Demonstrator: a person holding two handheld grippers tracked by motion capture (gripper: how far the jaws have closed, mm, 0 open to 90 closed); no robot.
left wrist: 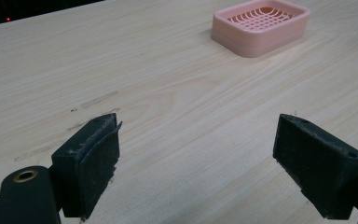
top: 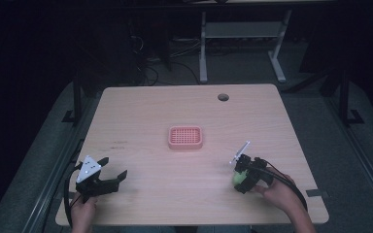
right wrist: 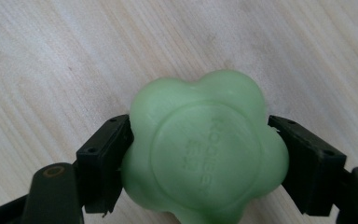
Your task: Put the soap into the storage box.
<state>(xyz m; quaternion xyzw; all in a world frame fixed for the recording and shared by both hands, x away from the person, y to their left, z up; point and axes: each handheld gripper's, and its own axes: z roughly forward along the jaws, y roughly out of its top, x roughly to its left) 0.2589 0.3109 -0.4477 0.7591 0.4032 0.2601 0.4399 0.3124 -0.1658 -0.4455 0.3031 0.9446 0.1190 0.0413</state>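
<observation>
The right hand-held gripper (top: pixel 241 177) is squeezing a green soap (right wrist: pixel 205 149) shaped like a flower. One black jaw presses on each side of the soap, so it is held tight in the middle. The soap has a round ring and some raised letters on its face, but they are too faint to read. Under it is the light wood bench (top: pixel 155 111).

The left hand-held gripper (top: pixel 111 170) is wide open with nothing between its jaws. Bare wood shows in the gap. It sits low near the bench, and a hand (top: pixel 83 212) holds it from behind.

A pink soap dish (top: pixel 185 137) with a grid of little holes sits ahead of both grippers, between them and well apart from each. From the left hand-held gripper the dish is ahead and off to the right
</observation>
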